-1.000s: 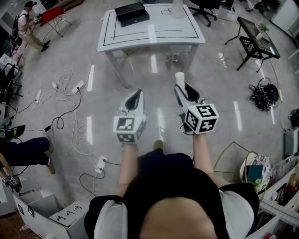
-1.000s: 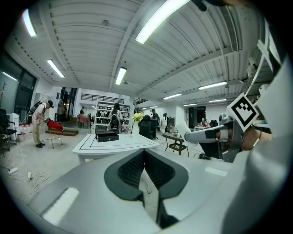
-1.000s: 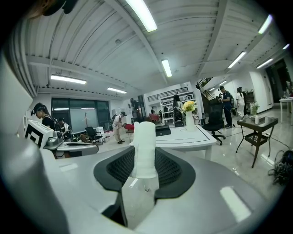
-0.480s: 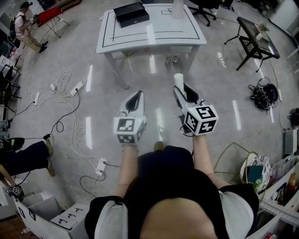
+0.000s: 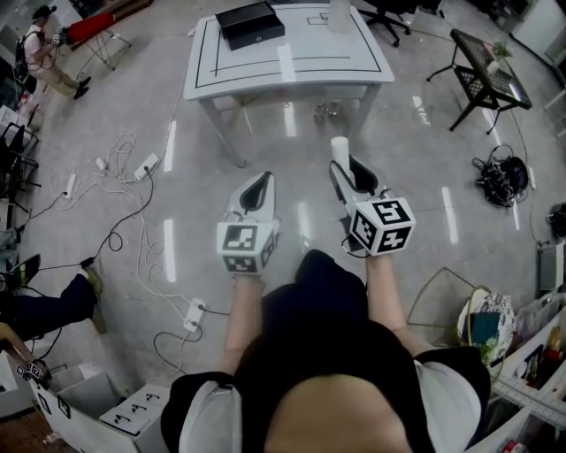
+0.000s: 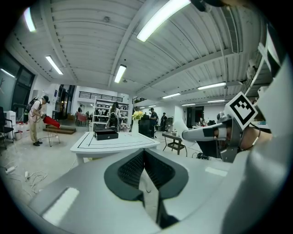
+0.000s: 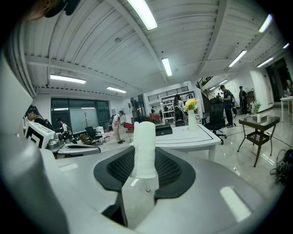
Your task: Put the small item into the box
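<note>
In the head view my right gripper (image 5: 344, 166) is shut on a small white cylinder (image 5: 340, 147) that stands up between its pads. The right gripper view shows the same white cylinder (image 7: 145, 150) upright in my right gripper (image 7: 145, 170). My left gripper (image 5: 259, 180) is held beside it at the same height, shut, with nothing in it; its tips meet in the left gripper view (image 6: 145, 151). The black box (image 5: 250, 24) lies closed on the far left corner of the white table (image 5: 292, 69), well ahead of both grippers. It also shows as the black box (image 6: 105, 134) and the black box (image 7: 164, 130).
Both grippers hang over glossy floor, short of the table. A white vase (image 5: 339, 13) stands on the table's far side. Cables and power strips (image 5: 146, 165) trail on the left. A black side table (image 5: 486, 84) stands right. A person (image 5: 40, 53) is at far left.
Both grippers stay put with the cylinder still gripped. My leg has swung forward beneath them, and the seated bystander's leg at the left edge has drawn back.
</note>
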Motion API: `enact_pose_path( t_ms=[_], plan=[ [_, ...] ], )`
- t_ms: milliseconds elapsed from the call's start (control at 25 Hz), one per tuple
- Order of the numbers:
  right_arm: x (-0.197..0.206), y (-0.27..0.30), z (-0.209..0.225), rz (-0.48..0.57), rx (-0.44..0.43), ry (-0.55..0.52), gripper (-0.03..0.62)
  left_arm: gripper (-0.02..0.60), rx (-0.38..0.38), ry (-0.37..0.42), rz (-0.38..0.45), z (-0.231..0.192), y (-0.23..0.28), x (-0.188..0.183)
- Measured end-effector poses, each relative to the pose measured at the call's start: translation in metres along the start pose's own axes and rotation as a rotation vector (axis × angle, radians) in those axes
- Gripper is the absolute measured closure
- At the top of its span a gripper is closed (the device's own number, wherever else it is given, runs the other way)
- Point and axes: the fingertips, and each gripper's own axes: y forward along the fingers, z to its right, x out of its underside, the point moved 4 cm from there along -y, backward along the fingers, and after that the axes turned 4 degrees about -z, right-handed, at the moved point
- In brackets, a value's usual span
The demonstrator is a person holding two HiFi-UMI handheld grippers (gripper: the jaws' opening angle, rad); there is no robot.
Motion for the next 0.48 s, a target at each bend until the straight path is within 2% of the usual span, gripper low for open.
enact_pose_path(
  t_ms=[480],
  plan=[
    [0.003, 0.013, -0.010, -0.031, -0.011, 0.001, 0.457, 0.572, -0.001, -0.026, -0.013, -0.015, -0.003, 0.005]
  ],
)
